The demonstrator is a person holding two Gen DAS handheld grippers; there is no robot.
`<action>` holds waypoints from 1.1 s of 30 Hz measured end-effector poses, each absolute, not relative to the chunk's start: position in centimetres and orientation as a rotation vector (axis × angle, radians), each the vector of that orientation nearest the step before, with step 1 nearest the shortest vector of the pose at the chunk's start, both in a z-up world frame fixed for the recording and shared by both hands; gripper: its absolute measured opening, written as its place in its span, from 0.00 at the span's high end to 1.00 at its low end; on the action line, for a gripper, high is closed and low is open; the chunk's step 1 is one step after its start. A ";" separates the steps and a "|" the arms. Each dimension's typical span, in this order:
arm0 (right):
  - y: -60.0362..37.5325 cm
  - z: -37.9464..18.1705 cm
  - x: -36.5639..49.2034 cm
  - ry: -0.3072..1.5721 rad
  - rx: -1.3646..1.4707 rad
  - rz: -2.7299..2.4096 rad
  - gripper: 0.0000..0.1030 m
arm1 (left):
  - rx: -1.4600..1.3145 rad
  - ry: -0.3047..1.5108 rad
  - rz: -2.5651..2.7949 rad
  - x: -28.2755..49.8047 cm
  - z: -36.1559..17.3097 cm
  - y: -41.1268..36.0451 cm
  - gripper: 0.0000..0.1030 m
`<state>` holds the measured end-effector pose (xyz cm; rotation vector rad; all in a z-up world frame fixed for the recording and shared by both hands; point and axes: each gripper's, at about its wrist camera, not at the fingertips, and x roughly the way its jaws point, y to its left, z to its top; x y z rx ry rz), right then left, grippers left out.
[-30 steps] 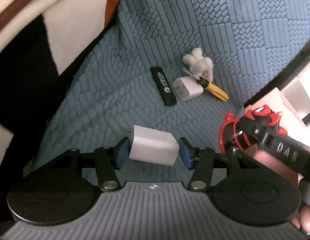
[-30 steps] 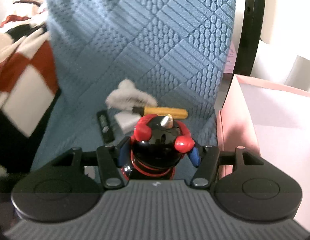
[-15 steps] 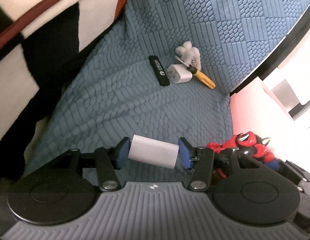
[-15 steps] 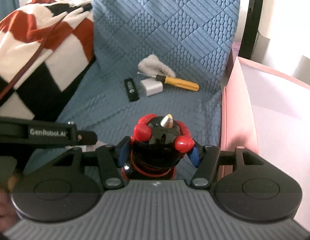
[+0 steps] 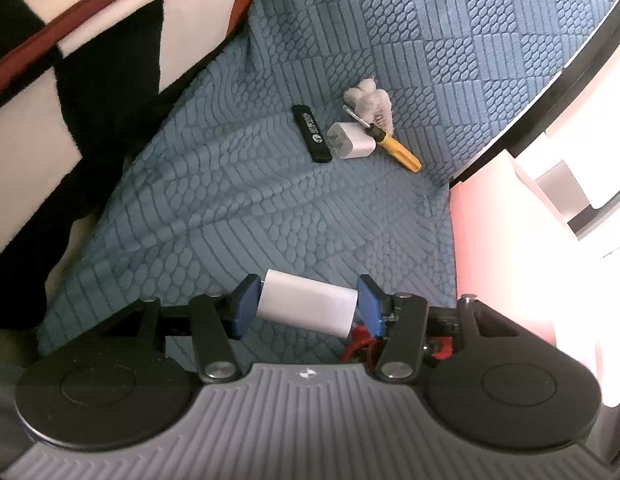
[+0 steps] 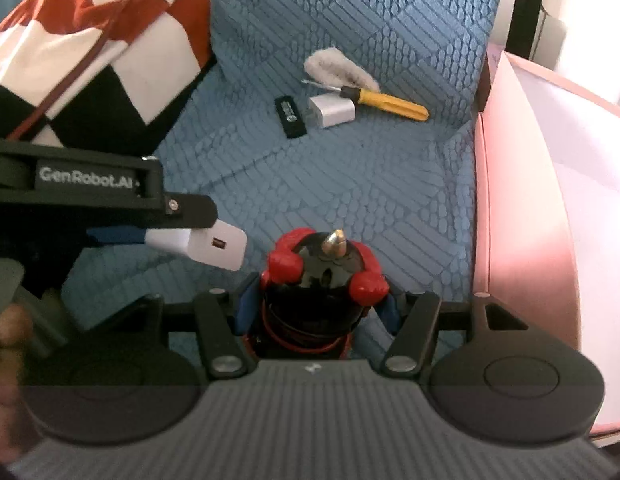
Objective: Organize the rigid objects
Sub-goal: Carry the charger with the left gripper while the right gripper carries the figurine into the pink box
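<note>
Carrying: left gripper [image 5: 308, 306] clamped on white plastic charger block [image 5: 308, 306], right gripper [image 6: 317, 304] on red-black toy figure [image 6: 321, 276]; both lifted off blue quilted bedspread [image 5: 270, 200], nearing pink box [image 6: 521, 184] at its right edge.

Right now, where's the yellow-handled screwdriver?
In the right wrist view the yellow-handled screwdriver lies far back on the blue quilted cover, touching the small white charger and the fluffy white item, left of the pink box.

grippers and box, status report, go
Left gripper shut on white charger. Right gripper shut on toy. Pink box at right, path clear. Screwdriver, second charger on blue cover.
</note>
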<state>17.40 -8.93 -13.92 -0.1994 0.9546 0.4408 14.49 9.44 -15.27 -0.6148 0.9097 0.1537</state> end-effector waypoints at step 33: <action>-12.1 -8.7 16.8 0.912 -0.086 0.458 0.42 | -0.571 0.888 0.054 15.7 -10.6 8.4 0.43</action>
